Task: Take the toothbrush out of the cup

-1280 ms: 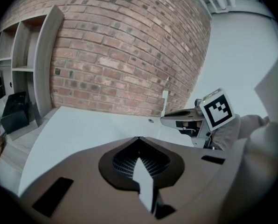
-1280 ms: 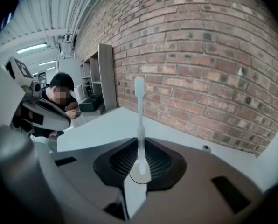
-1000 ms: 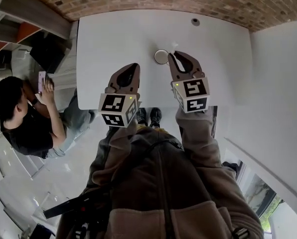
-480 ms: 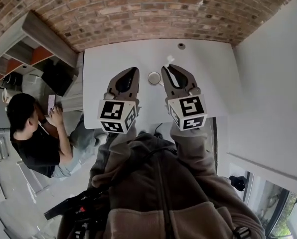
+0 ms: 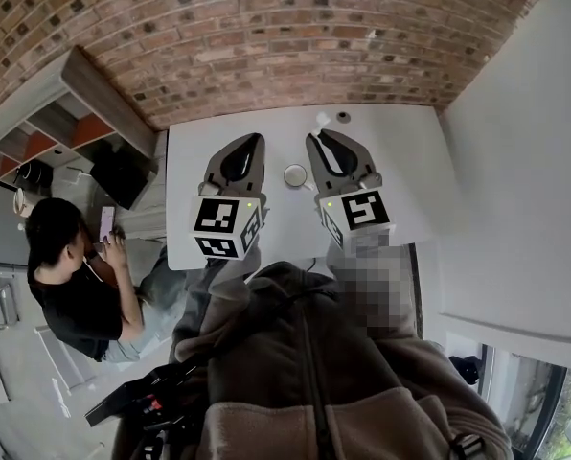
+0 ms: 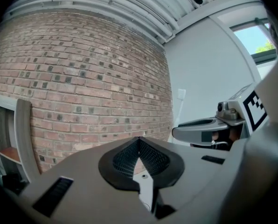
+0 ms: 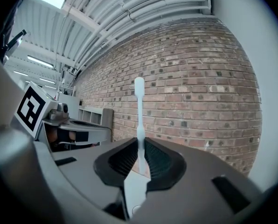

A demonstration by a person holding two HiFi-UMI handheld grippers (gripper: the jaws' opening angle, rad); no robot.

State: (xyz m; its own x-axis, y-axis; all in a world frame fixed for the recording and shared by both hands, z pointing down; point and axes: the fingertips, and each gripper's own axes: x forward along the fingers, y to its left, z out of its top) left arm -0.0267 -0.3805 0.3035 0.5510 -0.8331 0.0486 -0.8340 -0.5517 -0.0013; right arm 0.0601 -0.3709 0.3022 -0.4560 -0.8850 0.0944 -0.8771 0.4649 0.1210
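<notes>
Right gripper (image 7: 139, 143) pinches the white toothbrush (image 7: 139, 107) — apparently clear of the cup (image 5: 296, 175) — left gripper (image 6: 139, 140) closed, empty.

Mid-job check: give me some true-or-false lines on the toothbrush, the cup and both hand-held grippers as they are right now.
1. The right hand-held gripper is shut on the toothbrush. True.
2. The toothbrush stands in the cup. False: it is out of the cup, held upright between the right jaws with the brick wall behind it.
3. The left hand-held gripper holds the cup. False: its jaws are together on nothing, and the cup stands on the table.
4. In the head view, the cup shows between the two hand-held grippers. True.
</notes>
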